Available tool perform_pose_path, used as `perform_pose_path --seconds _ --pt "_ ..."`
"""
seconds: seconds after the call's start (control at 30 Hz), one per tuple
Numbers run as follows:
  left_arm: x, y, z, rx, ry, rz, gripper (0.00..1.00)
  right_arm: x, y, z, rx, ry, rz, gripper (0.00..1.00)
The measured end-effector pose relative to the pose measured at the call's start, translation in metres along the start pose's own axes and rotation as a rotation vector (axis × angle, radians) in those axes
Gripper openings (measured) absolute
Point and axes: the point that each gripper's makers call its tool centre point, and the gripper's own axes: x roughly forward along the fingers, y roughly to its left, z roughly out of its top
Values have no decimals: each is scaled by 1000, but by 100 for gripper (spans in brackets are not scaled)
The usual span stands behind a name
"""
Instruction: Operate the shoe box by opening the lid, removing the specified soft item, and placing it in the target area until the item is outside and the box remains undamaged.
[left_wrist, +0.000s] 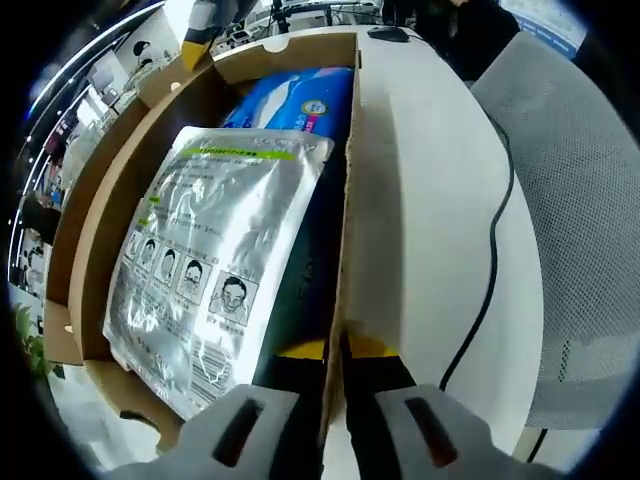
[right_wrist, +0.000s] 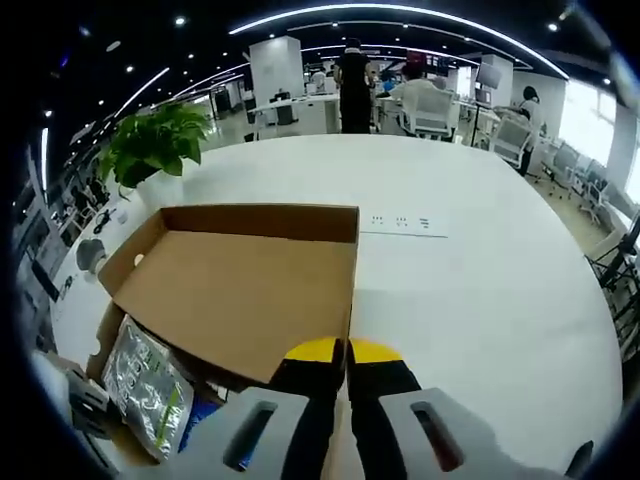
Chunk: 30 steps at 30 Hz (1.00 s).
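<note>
Shoe box: brown cardboard, seen open on the white table in the left gripper view; its long right wall is gripped on its edge by the left tongs, whose yellow-tipped jaws are clenched on either side of the cardboard at 6 o'clock.

Silver foil pouch: the soft item, printed with a green stripe and small mask-wearing diagrams, is seen lying inside the box, toward 9 o'clock of the gripped wall. It also appears in the right gripper view at 8 o'clock, still within the box.

Blue packet: partly covered by the pouch, lying in the box toward 12 o'clock.

Lid: raised and laid back, its plain inner face shown in the right gripper view; its near edge is pinched by the right tongs, jaws closed together on the cardboard.

Black cable: trailed across the table at 3 o'clock.

Potted plant: placed at 10 o'clock on the table edge.
</note>
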Motion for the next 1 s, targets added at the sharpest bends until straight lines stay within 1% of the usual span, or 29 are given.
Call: perform_pose_path --seconds 0.13,0.27,0.37,0.4,0.47,0.5,0.53,0.57,0.63,0.67,0.7,0.73,0.77,0.8,0.87,0.9,1.0 --pt "0 0 0 0 0 0 3 -1 1 -2 -26 15 14 0" --pt "0 0 0 4 -1 0 3 -7 0 -10 46 53 28 0" --pt "0 0 0 3 -1 0 3 -14 2 -13 40 58 40 0" --pt "0 0 0 3 -1 1 3 -16 2 -13 31 56 41 3" --pt "0 0 0 4 -1 1 3 -21 4 -10 -21 35 53 14" --pt "0 0 0 3 -1 1 3 -24 5 -8 -52 31 60 18" --pt "0 0 0 4 -1 1 3 -27 6 -8 -70 26 59 18" --pt "0 0 0 4 -1 2 3 -30 6 -5 -83 8 56 19" --pt "0 0 0 5 -2 1 3 -36 12 -2 -115 -14 94 26" --pt "0 0 0 7 -3 1 3 -38 12 -1 -128 -18 96 30" --pt "0 0 0 7 -4 0 3 -42 11 4 -137 -45 95 35" --pt "0 0 0 7 -4 0 3 -43 10 8 -139 -64 92 37" --pt "0 0 0 7 -4 1 3 -48 11 13 -129 -91 108 38" --pt "0 0 0 8 -4 1 3 -51 14 14 -115 -96 130 41" --pt "0 0 0 8 -4 1 3 -57 15 14 -122 -104 134 46" --pt "0 0 0 8 -4 1 3 -60 14 16 -140 -125 133 46" --pt "0 0 0 6 -3 1 3 -68 14 17 -143 -147 134 46"
